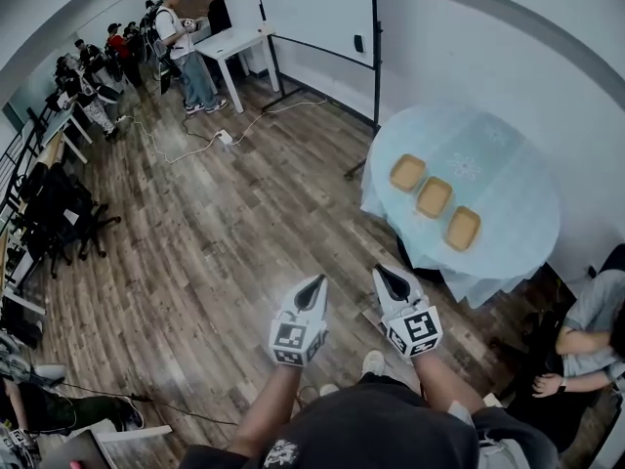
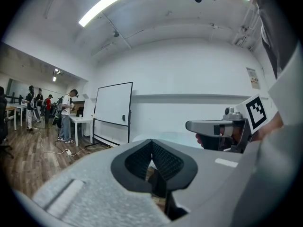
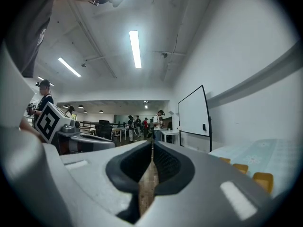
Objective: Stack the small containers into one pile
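Containers (image 1: 435,197) in row, gaps btwn.

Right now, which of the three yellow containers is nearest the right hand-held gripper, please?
The container at the row's lower-right end in the head view; the other two lie farther.

Three small containers (image 1: 434,196), one table (image 1: 493,159), one whiteboard (image 1: 312,8)

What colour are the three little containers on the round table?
They are yellowish tan; the head view shows the containers best.
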{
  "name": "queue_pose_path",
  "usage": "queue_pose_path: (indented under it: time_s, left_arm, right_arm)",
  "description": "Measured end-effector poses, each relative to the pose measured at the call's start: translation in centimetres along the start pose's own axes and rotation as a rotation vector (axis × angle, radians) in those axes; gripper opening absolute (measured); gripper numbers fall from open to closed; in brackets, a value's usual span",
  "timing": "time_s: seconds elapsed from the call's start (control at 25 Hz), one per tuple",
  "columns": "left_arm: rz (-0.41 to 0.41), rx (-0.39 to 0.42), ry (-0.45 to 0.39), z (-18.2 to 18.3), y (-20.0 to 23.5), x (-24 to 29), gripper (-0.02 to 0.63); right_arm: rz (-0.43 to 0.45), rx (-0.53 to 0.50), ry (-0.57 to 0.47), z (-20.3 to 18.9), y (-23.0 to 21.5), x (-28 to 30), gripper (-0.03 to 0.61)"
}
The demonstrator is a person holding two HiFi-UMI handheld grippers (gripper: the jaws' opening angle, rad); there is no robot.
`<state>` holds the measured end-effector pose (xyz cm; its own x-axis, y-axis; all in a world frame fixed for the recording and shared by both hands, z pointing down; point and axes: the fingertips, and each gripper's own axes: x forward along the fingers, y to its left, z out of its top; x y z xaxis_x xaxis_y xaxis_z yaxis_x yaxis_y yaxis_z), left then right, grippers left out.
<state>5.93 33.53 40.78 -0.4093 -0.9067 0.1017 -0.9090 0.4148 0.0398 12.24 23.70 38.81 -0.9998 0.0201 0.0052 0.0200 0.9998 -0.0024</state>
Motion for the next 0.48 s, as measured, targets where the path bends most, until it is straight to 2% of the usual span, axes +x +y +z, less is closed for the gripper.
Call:
queue_pose_path:
  time_s: [0.48]
  left_arm:
    - [-0.009,0.024,0.026,0.6,-1.7,10.9,0.005]
  right_arm:
    - [-0.043,0.023,-0.025,-0.6,-11.2,2.0,0.003]
